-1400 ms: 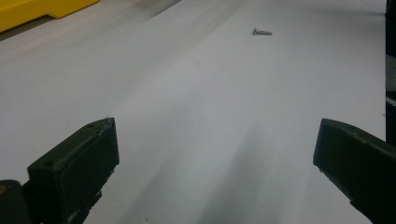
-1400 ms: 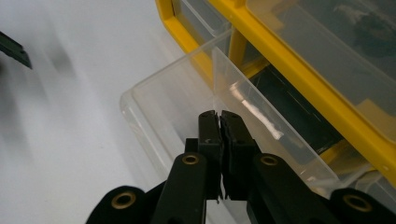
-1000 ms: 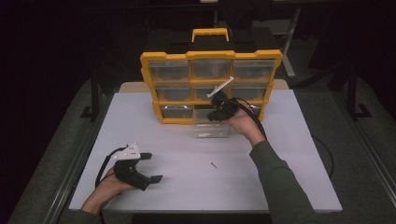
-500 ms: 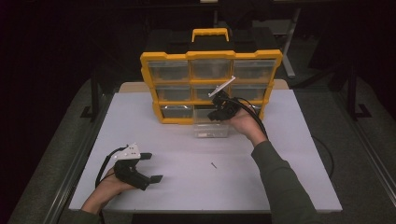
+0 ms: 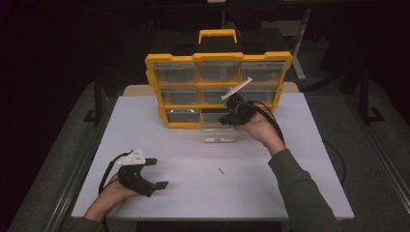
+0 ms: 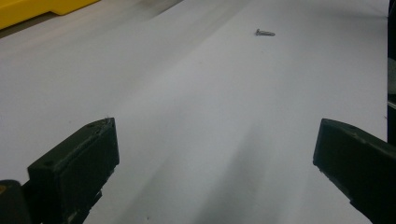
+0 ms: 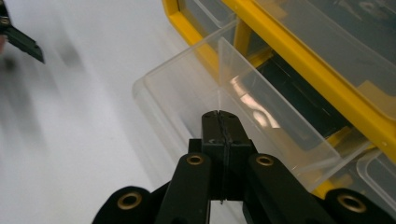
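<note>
A yellow organizer case with clear drawers stands upright at the back of the white table. One clear drawer is pulled out from its bottom row and rests on the table. My right gripper hovers just over this drawer with its jaws shut together, nothing visible between them. In the right gripper view its tips sit above the drawer's inner divider. My left gripper rests open on the table at the front left. A small screw lies loose on the table, ahead of the left jaws.
The organizer has a yellow handle on top. A black cable loops over the right hand. Dark floor and table frame rails surround the table.
My right gripper has drifted slightly up and to the right over the pulled-out drawer. The left gripper has stayed where it was.
</note>
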A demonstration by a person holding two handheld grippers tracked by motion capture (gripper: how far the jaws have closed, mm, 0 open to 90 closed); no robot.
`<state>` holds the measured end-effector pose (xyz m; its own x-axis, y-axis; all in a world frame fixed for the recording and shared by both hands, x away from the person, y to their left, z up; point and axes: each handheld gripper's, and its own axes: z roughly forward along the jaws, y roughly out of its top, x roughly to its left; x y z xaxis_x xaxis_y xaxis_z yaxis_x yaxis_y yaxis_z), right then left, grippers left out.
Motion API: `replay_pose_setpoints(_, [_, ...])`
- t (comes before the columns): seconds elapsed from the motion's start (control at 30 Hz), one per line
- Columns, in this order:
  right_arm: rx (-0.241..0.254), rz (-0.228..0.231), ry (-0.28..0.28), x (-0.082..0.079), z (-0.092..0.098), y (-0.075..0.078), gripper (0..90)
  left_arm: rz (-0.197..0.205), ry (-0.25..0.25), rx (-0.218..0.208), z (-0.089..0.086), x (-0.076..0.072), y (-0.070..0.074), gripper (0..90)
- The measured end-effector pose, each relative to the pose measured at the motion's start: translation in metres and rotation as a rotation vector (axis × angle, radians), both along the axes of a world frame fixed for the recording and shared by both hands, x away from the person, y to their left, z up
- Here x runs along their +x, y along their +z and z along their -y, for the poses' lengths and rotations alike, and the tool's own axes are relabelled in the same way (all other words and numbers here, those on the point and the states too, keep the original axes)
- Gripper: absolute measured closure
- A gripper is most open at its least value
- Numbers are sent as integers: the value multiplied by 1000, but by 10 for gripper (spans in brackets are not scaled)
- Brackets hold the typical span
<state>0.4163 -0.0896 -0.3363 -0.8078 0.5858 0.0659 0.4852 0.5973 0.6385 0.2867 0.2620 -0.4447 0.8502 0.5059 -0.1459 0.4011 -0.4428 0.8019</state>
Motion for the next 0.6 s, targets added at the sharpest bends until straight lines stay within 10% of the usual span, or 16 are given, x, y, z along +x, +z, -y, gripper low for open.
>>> replay_pose_setpoints(0.6, [19,9,27,-35,13,2,889,4,-5,1,1,0,0,2])
